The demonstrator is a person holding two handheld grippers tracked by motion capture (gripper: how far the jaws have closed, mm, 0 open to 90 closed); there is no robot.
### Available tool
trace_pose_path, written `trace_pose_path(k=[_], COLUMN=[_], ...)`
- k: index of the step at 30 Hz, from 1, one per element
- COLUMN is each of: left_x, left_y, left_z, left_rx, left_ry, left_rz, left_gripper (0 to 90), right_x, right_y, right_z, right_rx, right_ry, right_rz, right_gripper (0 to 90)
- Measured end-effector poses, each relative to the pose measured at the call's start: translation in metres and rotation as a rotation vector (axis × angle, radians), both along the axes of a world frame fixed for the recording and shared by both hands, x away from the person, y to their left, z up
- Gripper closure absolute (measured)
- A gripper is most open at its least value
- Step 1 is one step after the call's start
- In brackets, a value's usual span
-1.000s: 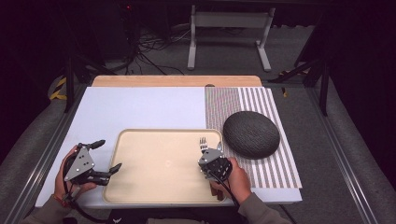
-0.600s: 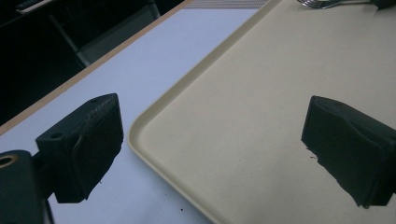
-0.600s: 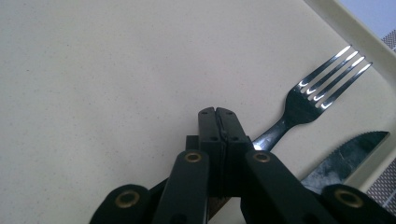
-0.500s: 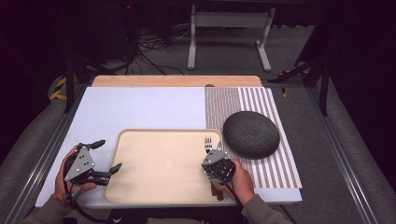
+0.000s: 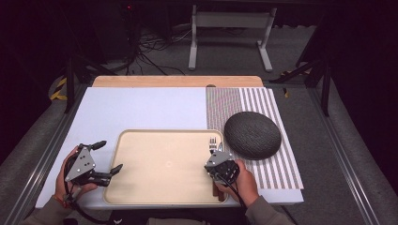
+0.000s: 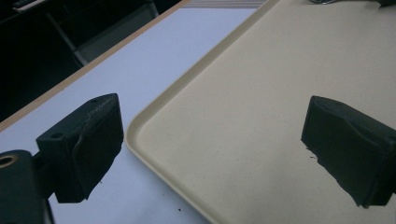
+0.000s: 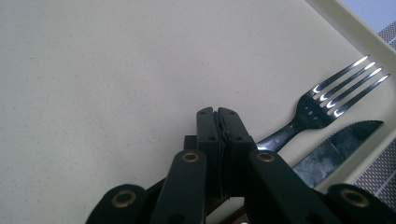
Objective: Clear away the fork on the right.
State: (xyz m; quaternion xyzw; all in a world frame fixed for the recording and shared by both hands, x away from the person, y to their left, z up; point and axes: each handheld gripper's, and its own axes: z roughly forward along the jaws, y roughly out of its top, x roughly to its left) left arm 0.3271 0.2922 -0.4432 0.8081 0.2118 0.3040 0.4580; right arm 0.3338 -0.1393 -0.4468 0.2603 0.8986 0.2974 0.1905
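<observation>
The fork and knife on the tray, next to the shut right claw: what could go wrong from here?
1. The right claw is shut and empty beside the fork and knife, so a sideways move may push them.
2. Both lie flat against the tray's rim, leaving little room to grip.
3. The open left claw straddles the tray's left edge and could bump it.

Surfaces, tray area
Fork (image 7: 327, 100) polished glossy metal; knife (image 7: 336, 151) duller steel (smudged); tray (image 5: 141, 187) matt beige plastic, faintly speckled; placemat (image 5: 281, 164) striped woven cloth.
</observation>
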Motion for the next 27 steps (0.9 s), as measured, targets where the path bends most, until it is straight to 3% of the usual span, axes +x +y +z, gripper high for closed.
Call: trace_pose_path(k=[9,17,27], left_x=[-0.001,0.0,-0.001], left_y=[0.001,0.001,0.001], left_z=[0.001,0.001,0.001], left_rx=[-0.006,-0.008,-0.005], left_ry=[-0.001,0.005,0.002], left_rz=[-0.002,-0.007,-0.008], left_gripper=[6.5,6.5,6.6], right_x=[0.001,0.001,-0.003], right_y=[-0.003,-0.006,-0.015], right_z=[0.003,0.007,0.016], right_rx=[0.013,0.057,0.139], right_ry=[-0.014,-0.036,-0.121], right_rz=[0.002,0.011,0.049], right_gripper=[82.3,78.2,69.6])
